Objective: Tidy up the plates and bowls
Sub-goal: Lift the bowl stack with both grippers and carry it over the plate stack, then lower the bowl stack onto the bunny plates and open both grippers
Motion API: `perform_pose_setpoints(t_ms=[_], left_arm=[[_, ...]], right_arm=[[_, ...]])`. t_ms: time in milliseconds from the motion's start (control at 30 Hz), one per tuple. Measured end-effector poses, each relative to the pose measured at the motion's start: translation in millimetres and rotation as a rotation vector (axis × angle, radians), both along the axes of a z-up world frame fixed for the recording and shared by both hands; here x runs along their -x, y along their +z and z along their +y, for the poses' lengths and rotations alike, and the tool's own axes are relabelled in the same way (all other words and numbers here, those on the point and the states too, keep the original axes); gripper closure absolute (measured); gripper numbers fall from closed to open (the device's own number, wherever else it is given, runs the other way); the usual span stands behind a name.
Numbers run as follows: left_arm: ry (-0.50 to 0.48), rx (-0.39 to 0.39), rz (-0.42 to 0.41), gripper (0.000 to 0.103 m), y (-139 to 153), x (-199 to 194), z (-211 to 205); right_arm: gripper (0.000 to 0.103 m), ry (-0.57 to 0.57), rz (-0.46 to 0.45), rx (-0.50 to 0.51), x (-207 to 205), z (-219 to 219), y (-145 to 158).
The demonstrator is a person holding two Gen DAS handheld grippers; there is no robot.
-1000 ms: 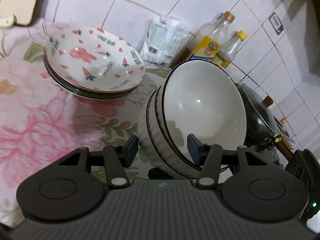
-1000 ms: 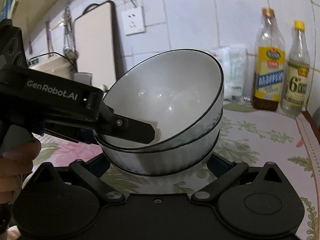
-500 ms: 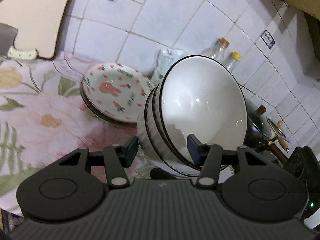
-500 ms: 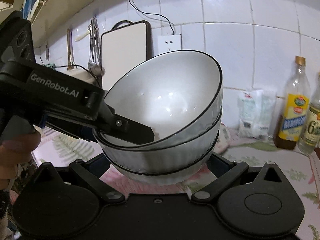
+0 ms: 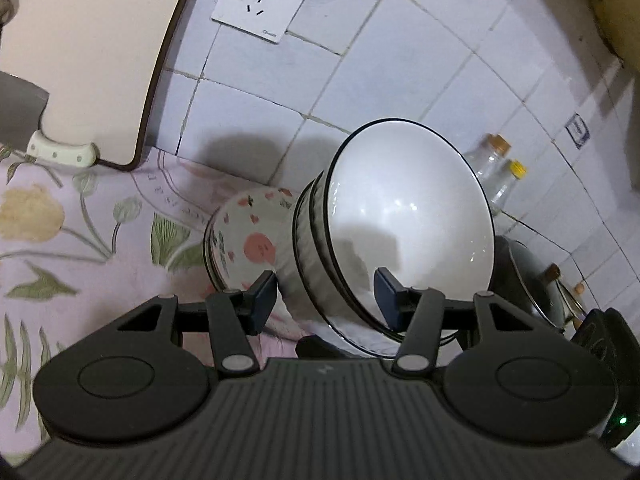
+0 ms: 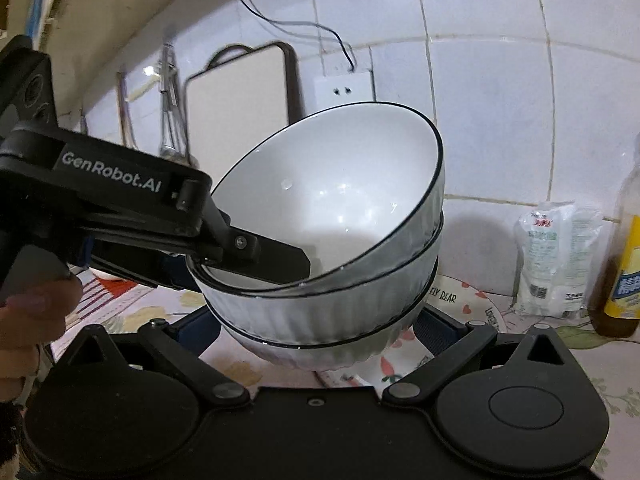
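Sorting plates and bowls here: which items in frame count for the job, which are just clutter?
Job:
- stack of white bowls, held by left tongs and right tongs
- bunny-print plates

Clutter:
- cutting board
- oil bottles
- white packet
- pot with lid
- wall socket

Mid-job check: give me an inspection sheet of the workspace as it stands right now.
Surface: floral cloth over the counter.
Job's things: stack of white bowls, tilted, held by both grippers; patterned plates lie on the cloth beneath and behind.
Clutter: two bottles, white packet, lidded pot, cutting board, hanging utensils.
Grippers: left gripper clamps the stack's rim; right gripper grips the bottom bowl's sides.
Cables: black wire to wall socket.
Surroundings: white tiled wall.
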State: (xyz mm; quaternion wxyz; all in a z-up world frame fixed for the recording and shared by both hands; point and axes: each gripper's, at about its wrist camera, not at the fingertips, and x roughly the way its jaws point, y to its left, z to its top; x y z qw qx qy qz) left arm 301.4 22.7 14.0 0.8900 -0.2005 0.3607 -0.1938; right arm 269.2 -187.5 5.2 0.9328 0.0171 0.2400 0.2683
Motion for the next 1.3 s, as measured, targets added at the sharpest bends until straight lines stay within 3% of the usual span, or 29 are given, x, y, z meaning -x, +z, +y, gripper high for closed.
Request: perform_pose_setpoints(t_ms=[333,567,900,1200,1300], left_arm=[[0.004,0.06,0.052,0.051,-48,-67,-5],[-0.001,0.052,0.096,0.051,-73,-89,-10],[-0.001,0.031,0.116,0.051,-86,-100,-15],[0.026,0.039,0.133,0.051,-86,-101,-14],[0.044,0.003,0.121,0.044,-81,-97,-16]], right_arm=[[0.0,-0.008,0.058,0.07,-61,1,-34],[0.0,-0.009,0.12,0.079,-83,-2,-58],[0.0,-0.006,0.188,0.085,-100,-1,-70],[0.0,-0.024,0.169,0.079,-98,0,-72],[0.0,-0.031,0.178,0.071,-95,-1,-72]])
